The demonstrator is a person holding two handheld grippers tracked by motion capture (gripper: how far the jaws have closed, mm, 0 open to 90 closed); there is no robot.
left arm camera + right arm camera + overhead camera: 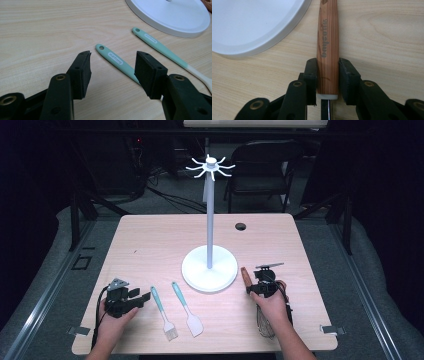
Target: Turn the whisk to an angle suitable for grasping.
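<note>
Right claw (327, 75) pinches whisk (327, 45) handle near desk's (150, 235) right edge; left claw (112, 72) spread at brush (115, 62) handle.

The high view looks forward and down over the whole table (150, 240). Both gripper views skim low and close, sharing the white stand base (175, 17).
</note>
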